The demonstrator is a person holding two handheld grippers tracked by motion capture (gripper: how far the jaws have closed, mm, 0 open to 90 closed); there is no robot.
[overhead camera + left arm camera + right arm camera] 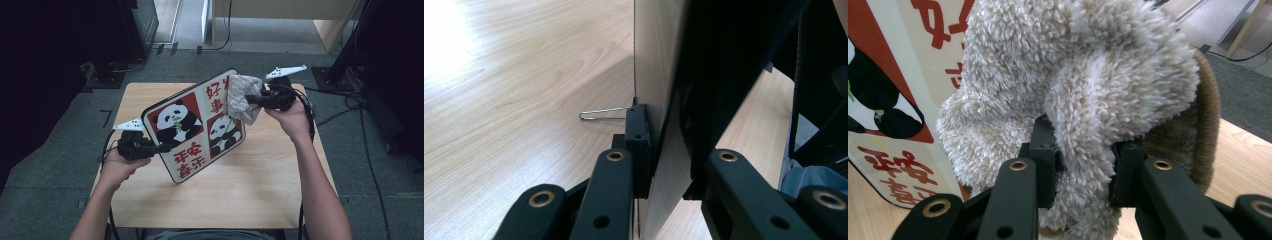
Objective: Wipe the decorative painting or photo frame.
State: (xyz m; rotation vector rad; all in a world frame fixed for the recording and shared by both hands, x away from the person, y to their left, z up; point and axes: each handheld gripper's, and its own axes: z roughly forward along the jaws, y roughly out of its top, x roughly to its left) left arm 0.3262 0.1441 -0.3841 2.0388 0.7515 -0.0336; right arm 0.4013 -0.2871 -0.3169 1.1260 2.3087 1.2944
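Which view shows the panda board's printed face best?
The high view: the rounded panda-print board shows whole, tilted. The right gripper view shows one strip of print beside the fluffy beige cloth; the left gripper view shows its edge.

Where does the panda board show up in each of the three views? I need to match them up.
High view: panda board tilted at table centre, left gripper clamping its lower left edge.
Left gripper view: seen edge-on, upright between the jaws.
Right gripper view: far left, behind the fluffy cloth.
Shared landmark: the wooden table.
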